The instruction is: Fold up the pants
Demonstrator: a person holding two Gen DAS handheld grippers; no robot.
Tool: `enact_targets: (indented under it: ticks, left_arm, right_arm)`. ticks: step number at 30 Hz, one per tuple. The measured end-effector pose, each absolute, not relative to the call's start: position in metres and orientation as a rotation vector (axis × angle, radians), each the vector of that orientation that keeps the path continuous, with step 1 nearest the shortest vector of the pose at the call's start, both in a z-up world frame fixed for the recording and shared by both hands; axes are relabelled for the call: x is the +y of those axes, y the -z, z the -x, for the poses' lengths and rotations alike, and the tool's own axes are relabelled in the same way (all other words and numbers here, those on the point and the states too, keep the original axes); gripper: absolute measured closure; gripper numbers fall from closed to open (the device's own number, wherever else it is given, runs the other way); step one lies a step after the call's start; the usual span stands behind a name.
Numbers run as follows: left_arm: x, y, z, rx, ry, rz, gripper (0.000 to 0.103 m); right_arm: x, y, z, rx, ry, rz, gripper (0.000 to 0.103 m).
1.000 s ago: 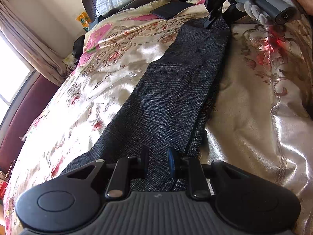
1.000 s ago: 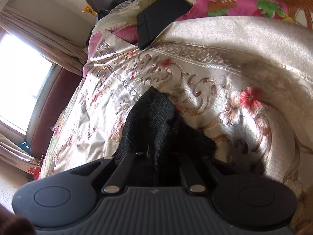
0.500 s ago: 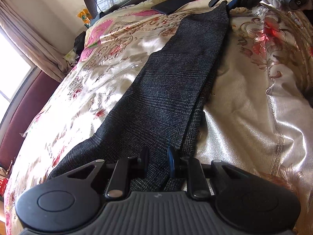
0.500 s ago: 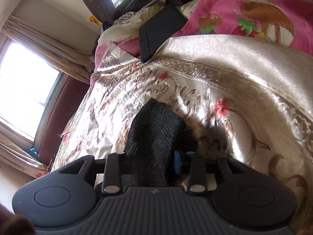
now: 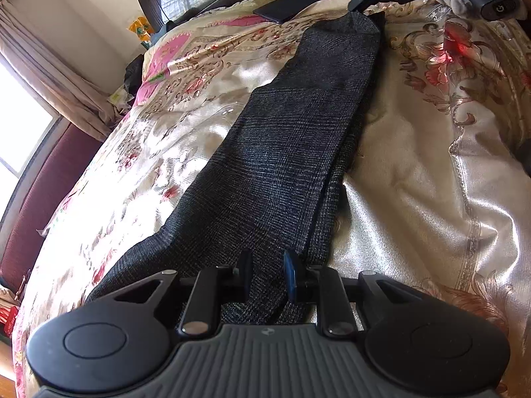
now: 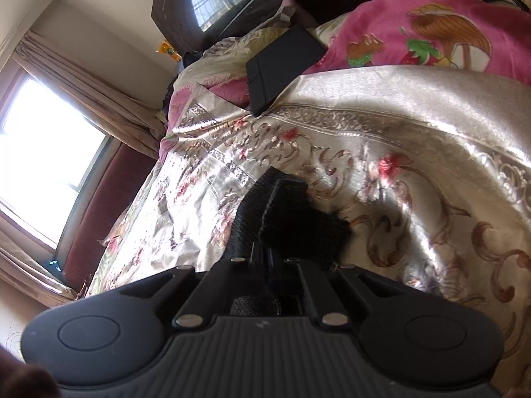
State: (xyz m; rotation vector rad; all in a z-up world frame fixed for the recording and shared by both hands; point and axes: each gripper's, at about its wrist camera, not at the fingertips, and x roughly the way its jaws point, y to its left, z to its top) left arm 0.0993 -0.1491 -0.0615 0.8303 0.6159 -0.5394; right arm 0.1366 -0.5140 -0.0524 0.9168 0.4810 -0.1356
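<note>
Dark grey checked pants (image 5: pixel 292 152) lie folded lengthwise on a floral satin bedspread (image 5: pixel 415 172), stretched from my left gripper to the far end. My left gripper (image 5: pixel 268 273) sits at the near end with its fingers a small gap apart and cloth between them. My right gripper (image 6: pixel 265 255) is shut on the far end of the pants (image 6: pixel 285 212). It shows in the left wrist view (image 5: pixel 360 0) at the top, held by a gloved hand.
A black flat case (image 6: pixel 282 66) lies near the dark headboard (image 6: pixel 212 0). A pink cartoon pillow (image 6: pixel 431 39) is at the bed's head. A curtained window (image 6: pixel 49 165) and maroon bench (image 5: pixel 36 195) are on the left.
My right gripper opened half a second ago and has closed again on the pants' far end. The left view has shifted slightly, with the pants lying flatter and straighter.
</note>
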Motion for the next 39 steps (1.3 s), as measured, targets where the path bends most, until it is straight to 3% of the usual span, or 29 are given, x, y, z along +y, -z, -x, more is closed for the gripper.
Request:
enact_targets:
  ticks: [3,7,14,21,25,35,37,39]
  left_arm:
    - [-0.148,0.062,-0.1,0.616,0.546,-0.827,0.067]
    - [-0.147,0.062,-0.101,0.616,0.545,-0.815,0.067]
    - [-0.145,0.062,-0.102,0.616,0.55,-0.807,0.066]
    - [-0.146,0.062,-0.101,0.606,0.546,-0.813,0.064]
    - [-0.143,0.06,-0.102,0.599,0.541,-0.808,0.056]
    - [-0.15,0.059,-0.104,0.605,0.526,-0.817,0.054]
    - [-0.15,0.059,-0.105,0.606,0.526,-0.821,0.054]
    - [-0.149,0.058,-0.105,0.606,0.528,-0.824,0.054]
  right_arm:
    - [-0.518,0.054,-0.133,0.439,0.11,-0.931,0.1]
    - [-0.528,0.08,-0.135,0.518,0.144,-1.02,0.1]
    - [-0.533,0.078,-0.117,0.514,0.166,-1.056,0.095]
    - [-0.525,0.077,-0.112,0.59,0.189,-1.01,0.096]
    - [-0.523,0.086,-0.128,0.596,0.127,-1.099,0.078]
    - [-0.522,0.113,-0.15,0.498,0.115,-1.22,0.091]
    - [-0.526,0.112,-0.142,0.474,0.104,-1.264,0.092]
    - [-0.522,0.102,-0.136,0.497,0.119,-1.217,0.086]
